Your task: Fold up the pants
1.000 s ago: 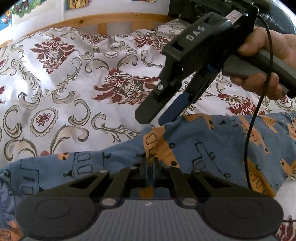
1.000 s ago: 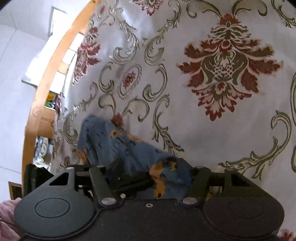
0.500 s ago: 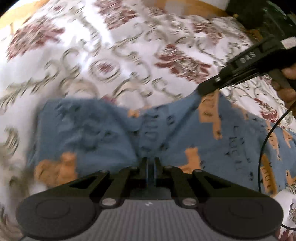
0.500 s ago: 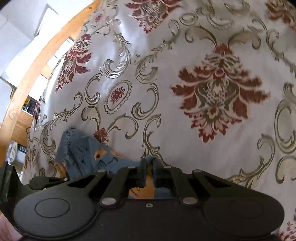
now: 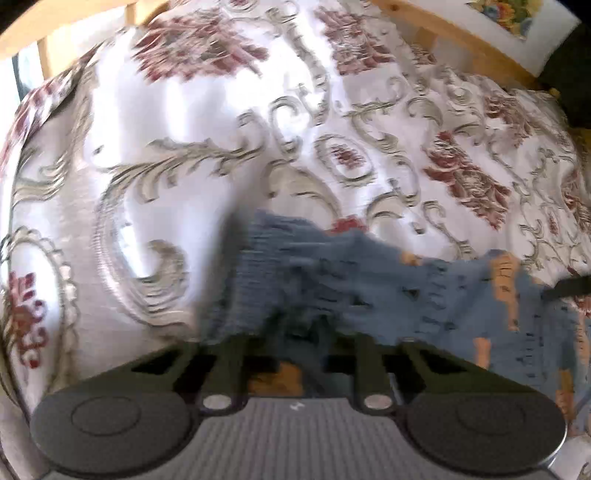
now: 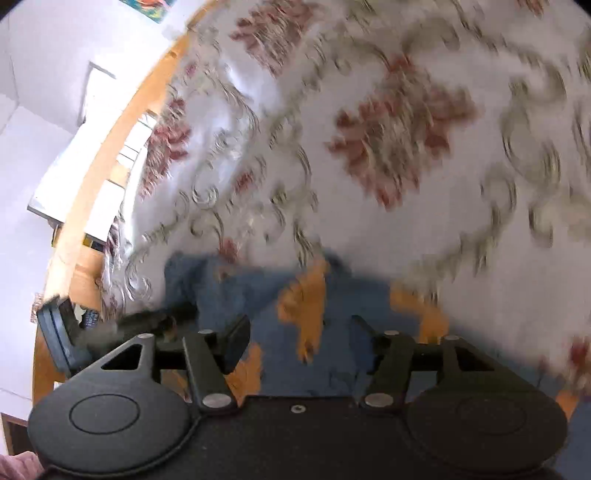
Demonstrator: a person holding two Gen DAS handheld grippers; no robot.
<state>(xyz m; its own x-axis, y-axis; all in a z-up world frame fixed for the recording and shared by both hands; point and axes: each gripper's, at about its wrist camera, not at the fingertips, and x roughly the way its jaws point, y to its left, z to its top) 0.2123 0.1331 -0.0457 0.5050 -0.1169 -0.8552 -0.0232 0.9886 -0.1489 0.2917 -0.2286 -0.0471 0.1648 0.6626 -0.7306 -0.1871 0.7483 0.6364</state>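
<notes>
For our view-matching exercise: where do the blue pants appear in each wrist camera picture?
Left wrist: the pants fill the lower centre and right, bunched at the left gripper.
Right wrist: the pants lie lower centre, under the open right gripper.
Shared landmark: the floral bedspread.

Under my cameras is a bed (image 5: 159,122), wooden frame (image 5: 436,33) showing along its far edge in the left wrist view and as a curved orange-brown rail (image 6: 122,140) at left in the right wrist view. White bedspread (image 6: 369,229) covers it, printed with dark red floral medallions and grey-green scrolls. Both views are motion-blurred, so finer pattern detail I cannot read.

Lying directly on the bedspread: the pants (image 5: 369,280), blue fabric with orange patches and small dark prints. In the left wrist view they spread from centre toward the right edge; in the right wrist view (image 6: 295,295) they fill the lower middle, bunched and uneven.
</notes>
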